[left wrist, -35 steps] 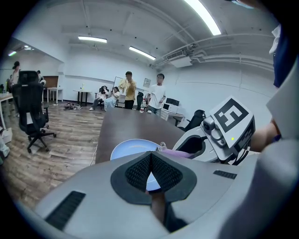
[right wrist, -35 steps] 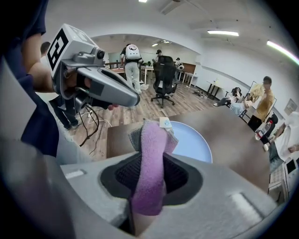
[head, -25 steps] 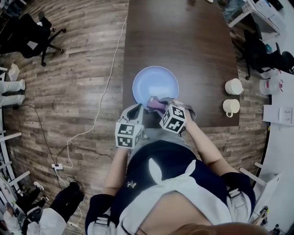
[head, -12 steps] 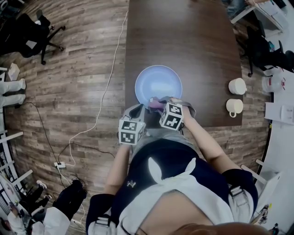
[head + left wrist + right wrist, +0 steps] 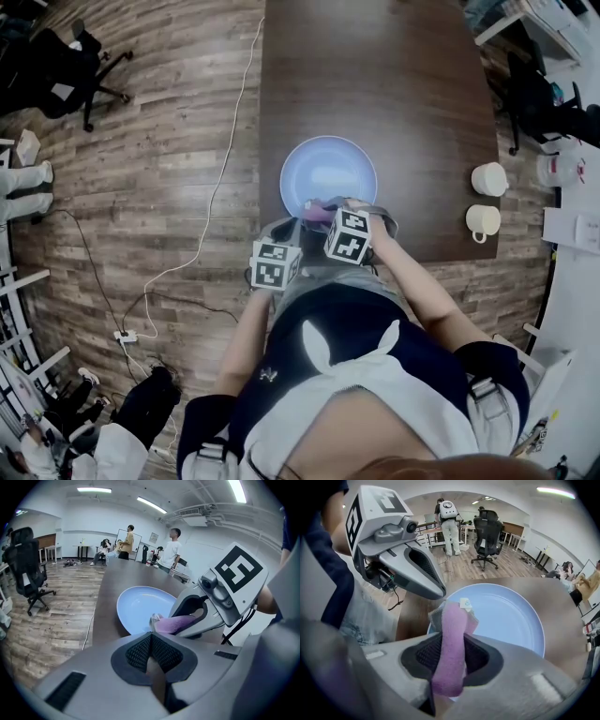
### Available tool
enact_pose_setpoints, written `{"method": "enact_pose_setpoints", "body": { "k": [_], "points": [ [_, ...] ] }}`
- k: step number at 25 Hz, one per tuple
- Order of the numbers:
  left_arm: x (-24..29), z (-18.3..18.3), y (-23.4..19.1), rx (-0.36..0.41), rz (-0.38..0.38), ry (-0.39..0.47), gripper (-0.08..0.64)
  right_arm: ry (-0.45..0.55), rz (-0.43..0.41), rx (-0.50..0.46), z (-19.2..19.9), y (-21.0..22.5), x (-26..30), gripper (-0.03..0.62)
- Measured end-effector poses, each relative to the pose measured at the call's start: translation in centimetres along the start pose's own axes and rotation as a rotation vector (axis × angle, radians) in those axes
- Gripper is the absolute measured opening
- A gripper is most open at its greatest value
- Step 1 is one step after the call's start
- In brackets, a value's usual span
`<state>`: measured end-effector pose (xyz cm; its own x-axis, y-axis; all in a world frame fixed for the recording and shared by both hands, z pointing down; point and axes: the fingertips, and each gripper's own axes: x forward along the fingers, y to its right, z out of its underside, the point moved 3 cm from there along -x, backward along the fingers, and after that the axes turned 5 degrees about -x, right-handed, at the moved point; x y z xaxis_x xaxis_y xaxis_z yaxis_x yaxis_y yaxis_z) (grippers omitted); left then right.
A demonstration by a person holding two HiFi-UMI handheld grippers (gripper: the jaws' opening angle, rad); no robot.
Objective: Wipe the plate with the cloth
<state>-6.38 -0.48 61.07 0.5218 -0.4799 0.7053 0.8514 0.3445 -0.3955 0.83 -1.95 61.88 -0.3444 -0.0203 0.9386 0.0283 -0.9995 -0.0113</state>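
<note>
A pale blue plate [image 5: 328,173] sits on the dark brown table [image 5: 375,75]. At the plate's near rim, a purple cloth [image 5: 317,210] pokes from the tip of the right claw [image 5: 330,216]. The left claw [image 5: 279,230] hangs just left of the plate's near edge. Two white cups [image 5: 489,178] stand well right of the plate. Left of the plate, a white cable [image 5: 220,169] trails over the wood floor [image 5: 141,141].

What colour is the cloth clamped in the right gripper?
The cloth is pinkish purple; the right gripper view shows it best.
</note>
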Motion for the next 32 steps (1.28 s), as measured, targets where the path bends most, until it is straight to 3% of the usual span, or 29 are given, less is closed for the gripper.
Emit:
{"method": "enact_pose_setpoints", "body": {
  "k": [32],
  "points": [
    [1.6,0.4,-0.5,0.001,0.015,-0.066,0.006,0.031,0.007,0.002,-2.1,3.3,1.8,0.117]
  ]
}}
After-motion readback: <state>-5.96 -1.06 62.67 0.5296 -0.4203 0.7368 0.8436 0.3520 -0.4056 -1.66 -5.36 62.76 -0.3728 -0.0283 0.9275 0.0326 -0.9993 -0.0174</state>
